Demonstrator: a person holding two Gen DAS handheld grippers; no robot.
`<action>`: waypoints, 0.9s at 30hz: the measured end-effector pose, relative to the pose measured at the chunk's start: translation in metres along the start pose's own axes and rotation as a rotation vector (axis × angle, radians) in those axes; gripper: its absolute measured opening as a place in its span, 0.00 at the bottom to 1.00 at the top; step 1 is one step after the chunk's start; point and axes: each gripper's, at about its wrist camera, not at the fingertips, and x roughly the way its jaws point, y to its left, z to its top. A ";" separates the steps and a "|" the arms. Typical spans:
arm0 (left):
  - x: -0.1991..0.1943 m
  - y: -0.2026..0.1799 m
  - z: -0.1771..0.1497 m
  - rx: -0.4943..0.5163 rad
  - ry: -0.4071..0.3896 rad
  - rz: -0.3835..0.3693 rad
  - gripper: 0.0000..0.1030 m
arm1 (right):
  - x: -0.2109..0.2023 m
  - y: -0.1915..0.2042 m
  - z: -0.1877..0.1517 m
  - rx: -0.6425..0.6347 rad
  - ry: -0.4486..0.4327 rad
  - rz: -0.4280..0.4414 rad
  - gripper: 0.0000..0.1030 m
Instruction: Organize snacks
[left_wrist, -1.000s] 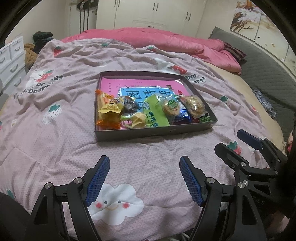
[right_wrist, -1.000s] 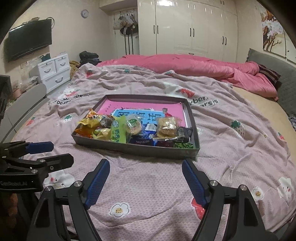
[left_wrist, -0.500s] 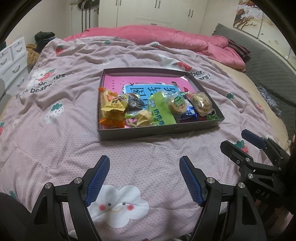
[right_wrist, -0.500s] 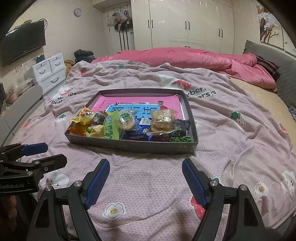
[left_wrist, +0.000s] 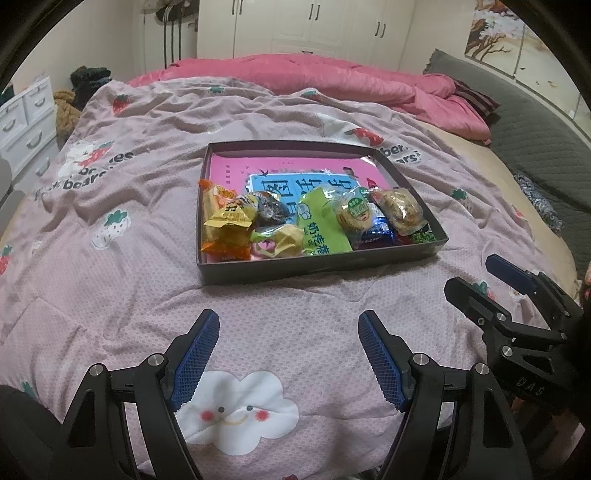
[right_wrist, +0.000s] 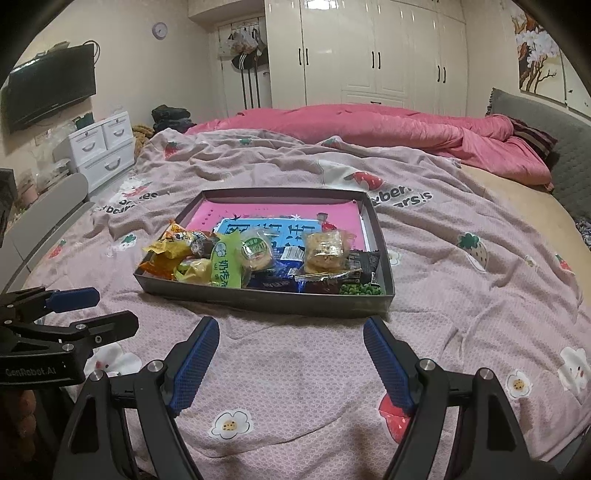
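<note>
A dark shallow box (left_wrist: 295, 269) (right_wrist: 258, 301) lies on the bed with a pink and blue sheet on its floor. Several wrapped snacks are piled along its near side: a yellow-orange packet (left_wrist: 225, 218) (right_wrist: 166, 251), a green packet (left_wrist: 321, 225) (right_wrist: 225, 266), round biscuit packs (left_wrist: 356, 214) (right_wrist: 325, 249), a dark blue bar (right_wrist: 275, 282). My left gripper (left_wrist: 288, 358) is open and empty, just short of the box. My right gripper (right_wrist: 291, 362) is open and empty, also near the box front; it also shows in the left wrist view (left_wrist: 487, 280).
The bed is covered with a pink patterned blanket (left_wrist: 110, 258). A rumpled pink duvet (right_wrist: 388, 125) lies at the far side. A grey headboard (left_wrist: 535, 140) runs on the right. White drawers (right_wrist: 99, 147) and a wall television (right_wrist: 48, 92) are at the left.
Both grippers have moved closer to the box and a little lower; the box looks larger in both views. Both stay open. The snacks have not moved.
</note>
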 end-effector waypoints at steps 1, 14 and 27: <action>-0.001 0.000 0.000 0.000 -0.003 0.000 0.77 | 0.000 0.000 0.000 0.000 -0.002 -0.002 0.78; -0.006 -0.001 0.002 0.008 -0.030 0.008 0.77 | -0.002 0.000 0.002 -0.002 -0.009 0.003 0.78; -0.007 -0.001 0.003 0.006 -0.036 0.009 0.77 | -0.003 0.000 0.002 -0.001 -0.009 -0.001 0.78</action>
